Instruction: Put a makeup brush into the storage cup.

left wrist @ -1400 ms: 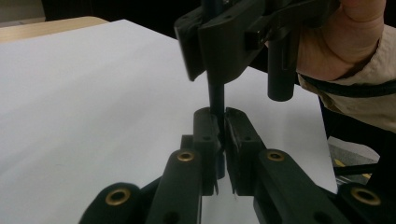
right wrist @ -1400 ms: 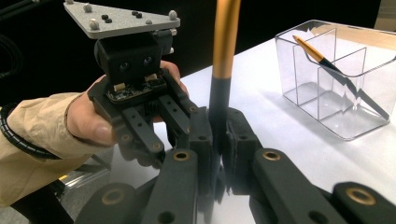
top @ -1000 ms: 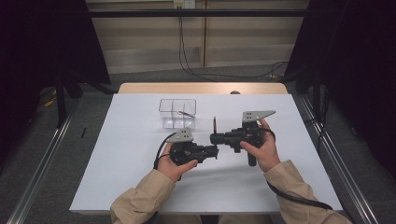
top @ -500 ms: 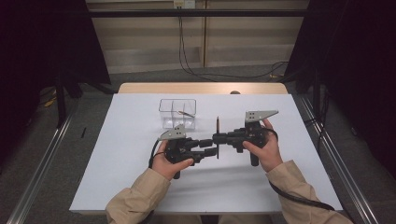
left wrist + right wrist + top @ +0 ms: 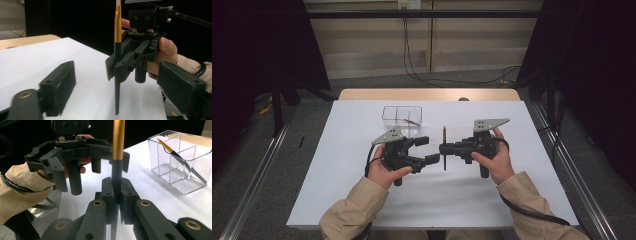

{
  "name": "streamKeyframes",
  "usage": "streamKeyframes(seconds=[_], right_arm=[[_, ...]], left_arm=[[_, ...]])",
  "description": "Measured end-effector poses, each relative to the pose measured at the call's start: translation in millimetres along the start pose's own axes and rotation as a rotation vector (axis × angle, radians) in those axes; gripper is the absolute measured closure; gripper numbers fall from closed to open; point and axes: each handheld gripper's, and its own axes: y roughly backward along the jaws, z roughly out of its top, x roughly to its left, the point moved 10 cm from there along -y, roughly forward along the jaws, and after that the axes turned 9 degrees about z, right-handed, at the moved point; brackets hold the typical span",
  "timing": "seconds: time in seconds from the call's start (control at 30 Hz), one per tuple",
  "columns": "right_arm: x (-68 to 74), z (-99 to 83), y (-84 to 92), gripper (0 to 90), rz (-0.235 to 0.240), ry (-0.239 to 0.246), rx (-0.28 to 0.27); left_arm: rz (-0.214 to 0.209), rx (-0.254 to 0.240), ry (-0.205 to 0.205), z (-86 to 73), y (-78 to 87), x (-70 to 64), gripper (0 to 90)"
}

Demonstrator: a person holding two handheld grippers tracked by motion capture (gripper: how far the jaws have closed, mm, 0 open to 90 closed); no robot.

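The right gripper (image 5: 446, 148) has its fingers (image 5: 110, 195) pinching a dark pen with a gold upper section (image 5: 444, 150), holding it upright above the white worktop (image 5: 337, 190), well in front of the clear divided box (image 5: 402, 120). The left gripper (image 5: 424, 150) sits just beside it, facing it; its fingers (image 5: 58, 87) have just been opening and stand spread, touching nothing. A second gold-and-dark pen (image 5: 170, 148) leans tilted in the box
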Motion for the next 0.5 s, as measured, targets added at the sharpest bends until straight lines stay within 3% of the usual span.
streamKeyframes(seconds=[0.13, 0.5], right_arm=[[-0.5, 0.0, -0.3, 83.6, 0.0, 0.003, -0.002], [-0.2, 0.1, -0.2, 83.6, -0.002, 0.009, 0.002]], left_arm=[[0.011, -0.004, 0.009, 4.5, -0.7, 2.9, 6.3], [0.018, -0.004, 0.009, 13.7, -7.8, 4.4, 0.8]])
